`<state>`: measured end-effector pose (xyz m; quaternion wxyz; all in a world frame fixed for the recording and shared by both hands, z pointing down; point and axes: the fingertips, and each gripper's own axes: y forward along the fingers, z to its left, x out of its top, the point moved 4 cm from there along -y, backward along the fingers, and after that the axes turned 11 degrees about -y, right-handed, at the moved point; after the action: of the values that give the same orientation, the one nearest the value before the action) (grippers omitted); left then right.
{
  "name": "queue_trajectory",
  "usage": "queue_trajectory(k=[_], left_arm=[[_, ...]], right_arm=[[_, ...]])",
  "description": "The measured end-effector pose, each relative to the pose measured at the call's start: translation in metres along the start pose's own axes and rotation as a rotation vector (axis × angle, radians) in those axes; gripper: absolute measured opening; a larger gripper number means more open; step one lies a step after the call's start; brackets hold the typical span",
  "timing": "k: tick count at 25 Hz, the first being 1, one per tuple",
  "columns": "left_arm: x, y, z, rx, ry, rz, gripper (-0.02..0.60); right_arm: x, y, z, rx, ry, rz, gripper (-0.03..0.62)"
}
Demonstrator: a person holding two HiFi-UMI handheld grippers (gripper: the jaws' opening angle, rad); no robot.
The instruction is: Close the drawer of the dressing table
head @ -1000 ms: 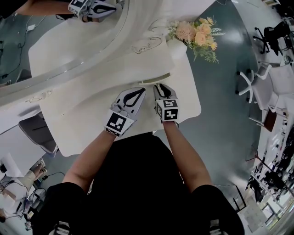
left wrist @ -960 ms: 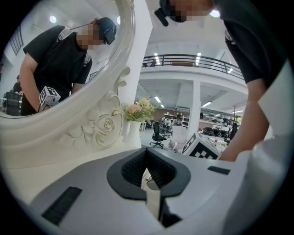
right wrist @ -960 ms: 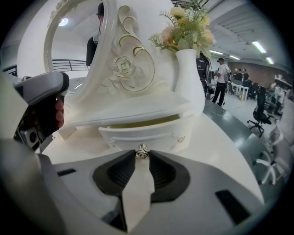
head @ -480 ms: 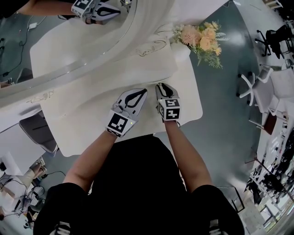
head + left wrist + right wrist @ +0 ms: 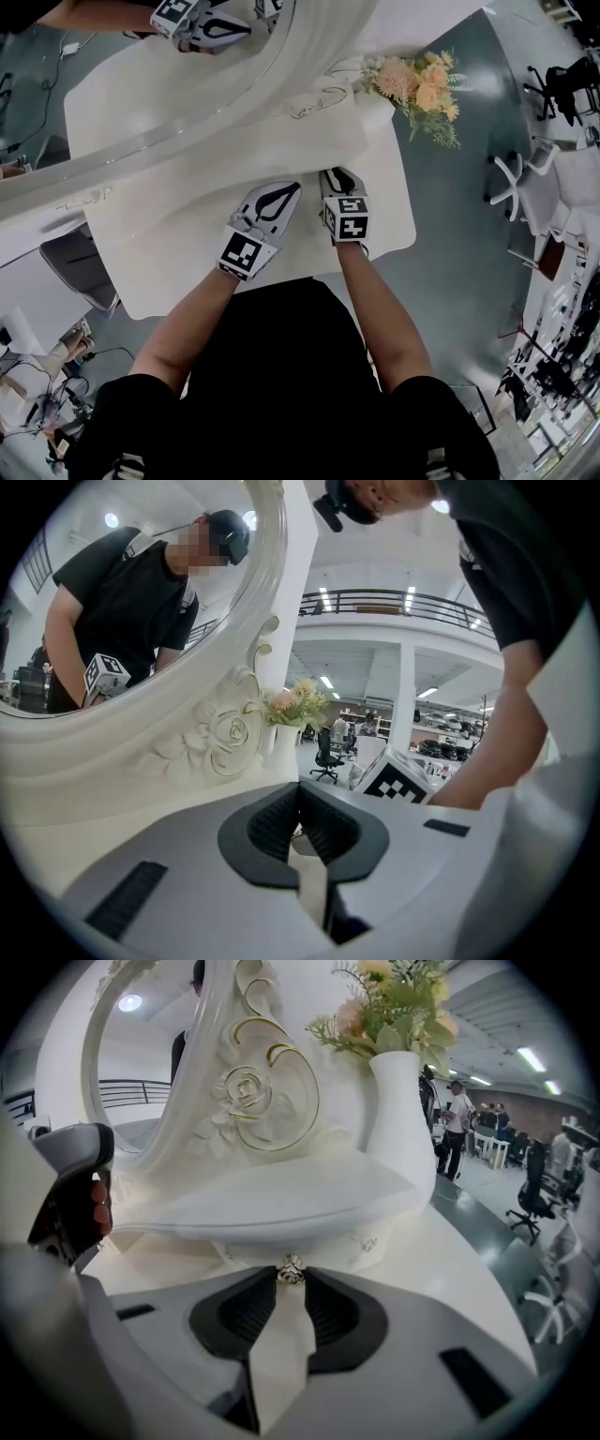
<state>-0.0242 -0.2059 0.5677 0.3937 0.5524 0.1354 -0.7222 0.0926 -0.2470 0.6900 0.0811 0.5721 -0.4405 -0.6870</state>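
Right fingers (image 5: 330, 1312) pinch the small metal drawer knob (image 5: 292, 1270) at their tips, narrow gap, knob touching both pads. Right gripper (image 5: 292, 1279) angled down at the drawer (image 5: 251, 1249), whose front sits tucked under the raised shelf (image 5: 281, 1199); can't tell if fully home. Left fingers (image 5: 270, 823) meet at the tips, nothing between. Left gripper (image 5: 278, 193) hovers just beside the right one, over the dressing table (image 5: 178, 253) top. Vase (image 5: 403, 1119) with flowers (image 5: 394, 997) stands on the shelf's right end, oval mirror (image 5: 141, 1063) behind
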Motion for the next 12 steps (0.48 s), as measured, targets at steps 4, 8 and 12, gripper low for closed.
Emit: queue_trajectory(k=[4,8,12], left_arm=[[0.0024,-0.0032,0.0012,0.006,0.000,-0.003,-0.006],[0.0042,-0.0051,0.0006,0.012,0.002,-0.007,-0.006],[0.0072,-0.0101,-0.0005,0.025,0.006,-0.016,-0.006]], right_arm=[[0.0017,0.0018,-0.0006,0.000,0.004,0.005,0.100],[0.0009,0.0024,-0.0010,0.000,-0.002,0.009,0.100],[0.0030,0.0004,0.0026,0.021,-0.040,0.015,0.115]])
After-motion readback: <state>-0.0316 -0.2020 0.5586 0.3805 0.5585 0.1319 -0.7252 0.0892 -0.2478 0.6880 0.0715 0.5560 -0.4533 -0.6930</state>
